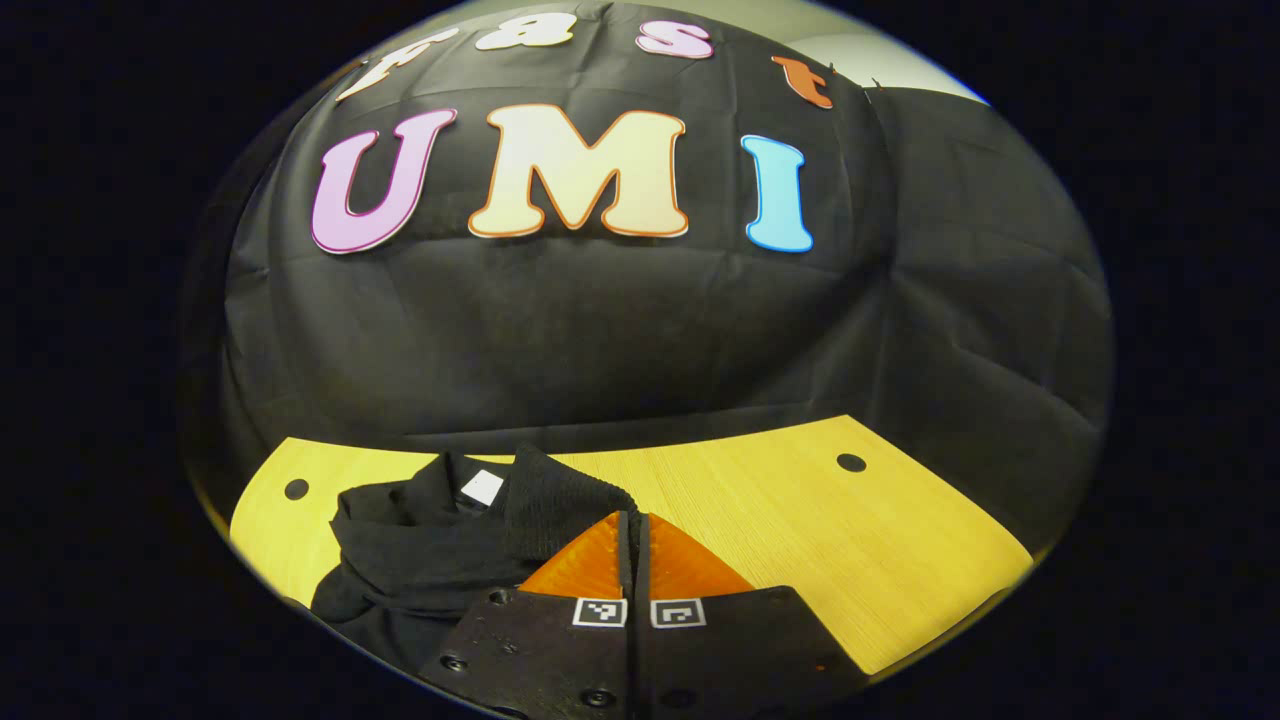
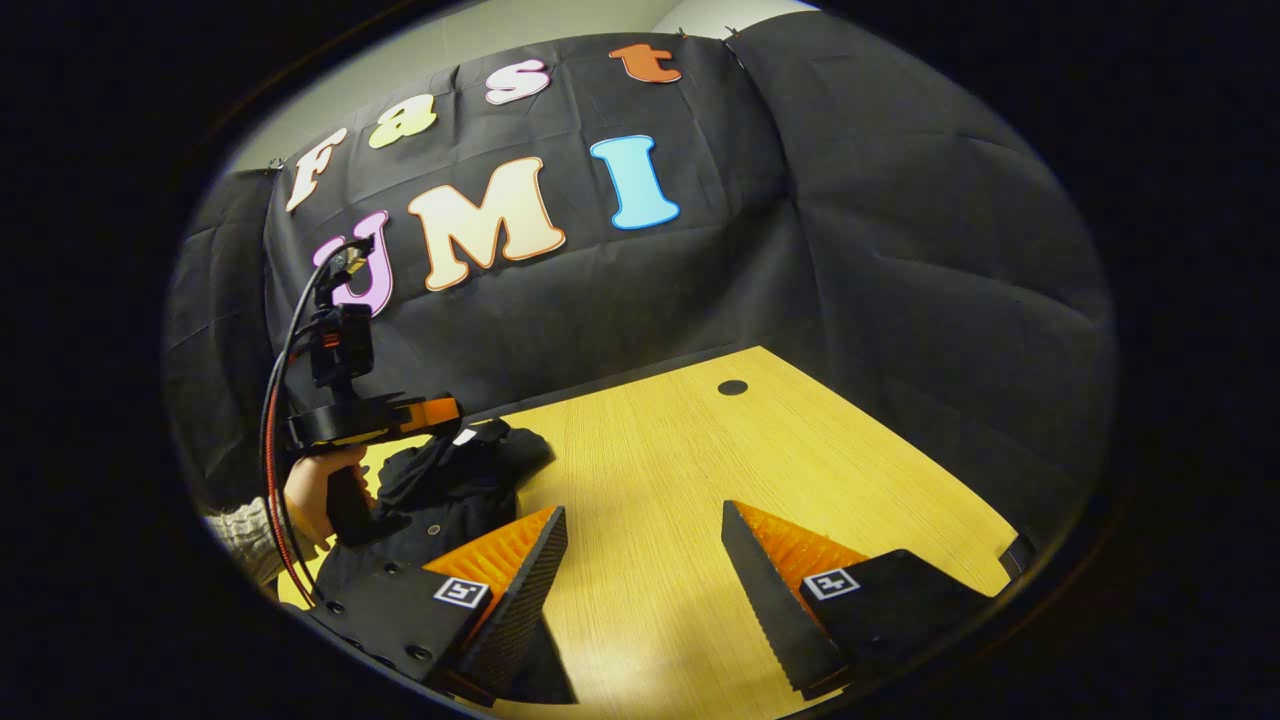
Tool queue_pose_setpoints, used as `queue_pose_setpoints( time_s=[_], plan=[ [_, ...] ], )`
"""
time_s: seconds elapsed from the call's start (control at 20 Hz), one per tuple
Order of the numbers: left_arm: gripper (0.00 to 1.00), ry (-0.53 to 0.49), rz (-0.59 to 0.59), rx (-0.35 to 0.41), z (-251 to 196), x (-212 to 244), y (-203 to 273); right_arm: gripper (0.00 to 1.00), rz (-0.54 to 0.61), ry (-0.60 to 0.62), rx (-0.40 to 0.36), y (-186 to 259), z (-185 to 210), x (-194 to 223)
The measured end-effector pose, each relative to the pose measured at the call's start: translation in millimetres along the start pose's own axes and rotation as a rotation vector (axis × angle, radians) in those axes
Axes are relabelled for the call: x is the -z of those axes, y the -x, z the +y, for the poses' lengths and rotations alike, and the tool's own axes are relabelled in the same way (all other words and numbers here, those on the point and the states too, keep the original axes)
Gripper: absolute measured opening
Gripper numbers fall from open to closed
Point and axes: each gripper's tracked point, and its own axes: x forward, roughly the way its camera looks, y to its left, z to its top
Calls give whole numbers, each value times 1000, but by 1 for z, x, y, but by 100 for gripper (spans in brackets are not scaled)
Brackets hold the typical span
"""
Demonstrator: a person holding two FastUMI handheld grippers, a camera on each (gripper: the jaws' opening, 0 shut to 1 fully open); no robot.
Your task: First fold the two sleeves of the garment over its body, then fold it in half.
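**Black garment bunched at the table's left end, one gripper closed, one spread**

Wooden table [image 1: 800, 510] with a black cloth wall behind it. In the left gripper view, the left gripper [image 1: 634, 530] has its two fingers pressed together, with only a thin line between them. I cannot tell if any cloth is caught there. The black garment [image 1: 420, 550] lies crumpled just in front and to the left of the fingertips, and a ribbed part of it rises beside them.

In the right gripper view, the right gripper [image 2: 640, 540] is spread wide and holds nothing; bare wood shows between its fingers. The garment [image 2: 460, 480] lies to the left beyond its left finger. The left gripper [image 2: 440, 410] hovers just over the garment, held by a hand [image 2: 315, 490] in a knitted sleeve [image 2: 245, 535].
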Motion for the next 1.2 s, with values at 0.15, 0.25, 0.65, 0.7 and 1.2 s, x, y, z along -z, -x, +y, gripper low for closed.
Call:
queue_pose_setpoints(
  time_s=[0.15,0.25,0.65,0.7,1.2],
  plan=[
    [0,8,24,9,-9,13,-17,98,29,-9,1,0,3,10],
    [0,-8,44,15,-12,25,-31,98,41,-6,-2,-2,5,13],
    [0,-55,102,4,-13,54,-59,98,55,-7,-18,-2,13,16],
    [0,-53,105,3,-14,56,-60,98,57,-10,-20,-1,14,16],
    [98,-59,71,89,-30,27,-36,98,43,11,-21,2,27,16]
  ],
)
